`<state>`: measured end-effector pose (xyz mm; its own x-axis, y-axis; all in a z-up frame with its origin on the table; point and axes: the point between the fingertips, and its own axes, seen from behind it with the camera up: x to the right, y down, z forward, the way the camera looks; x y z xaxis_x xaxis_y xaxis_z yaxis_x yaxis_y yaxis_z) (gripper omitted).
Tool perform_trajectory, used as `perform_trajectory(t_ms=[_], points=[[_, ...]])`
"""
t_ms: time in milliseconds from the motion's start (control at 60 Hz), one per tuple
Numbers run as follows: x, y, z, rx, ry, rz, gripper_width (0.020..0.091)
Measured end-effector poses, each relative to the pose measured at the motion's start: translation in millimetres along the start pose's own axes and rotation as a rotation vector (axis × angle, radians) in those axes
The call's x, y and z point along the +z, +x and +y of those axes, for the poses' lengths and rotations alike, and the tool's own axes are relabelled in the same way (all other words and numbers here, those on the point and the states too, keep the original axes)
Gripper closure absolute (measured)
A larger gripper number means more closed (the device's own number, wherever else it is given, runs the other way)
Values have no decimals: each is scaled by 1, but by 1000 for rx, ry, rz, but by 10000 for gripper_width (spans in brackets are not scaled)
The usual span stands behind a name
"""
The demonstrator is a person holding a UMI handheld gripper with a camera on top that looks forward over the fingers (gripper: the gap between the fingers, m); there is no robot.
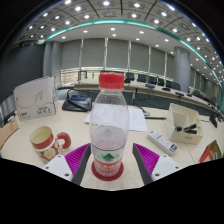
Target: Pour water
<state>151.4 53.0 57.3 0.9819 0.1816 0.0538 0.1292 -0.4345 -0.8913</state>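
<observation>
The clear plastic water bottle with a red cap [109, 125] is standing between the gripper [108, 163] fingers, apparently clamped at its smooth, slippery, probably yielding lower body.

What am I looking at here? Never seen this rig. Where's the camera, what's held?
No robot arm: a person carries handheld tongs, and the one camera rides on them, looking forward along the two fingers with purple pads. A clear water bottle with a red cap stands upright between the fingers, apparently gripped. Beyond them on the pale table sit a red-patterned mug to one side, and a remote and a small box to the other. Office desks behind.
</observation>
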Motion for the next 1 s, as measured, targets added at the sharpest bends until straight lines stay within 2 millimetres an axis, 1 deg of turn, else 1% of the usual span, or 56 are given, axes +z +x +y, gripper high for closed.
perform_trajectory(t_ms=[50, 133, 217, 350, 483, 550, 617, 650, 733, 917, 1000], points=[[-12, 0, 3, 0, -28, 18, 246], [-43, -6, 3, 11, -77, 40, 244], [-87, -18, 0, 19, -114, 72, 241], [-167, -53, -11, 29, -141, 92, 246], [-248, -91, -14, 23, -162, 115, 245], [-279, -109, -11, 20, -168, 127, 244], [-306, -126, -9, 21, -163, 126, 241], [-317, -133, -7, 19, -158, 124, 246], [-338, -144, -2, 8, -150, 139, 245], [-361, -153, 11, 19, -138, 160, 248], [-366, -160, 9, 24, -126, 152, 246]])
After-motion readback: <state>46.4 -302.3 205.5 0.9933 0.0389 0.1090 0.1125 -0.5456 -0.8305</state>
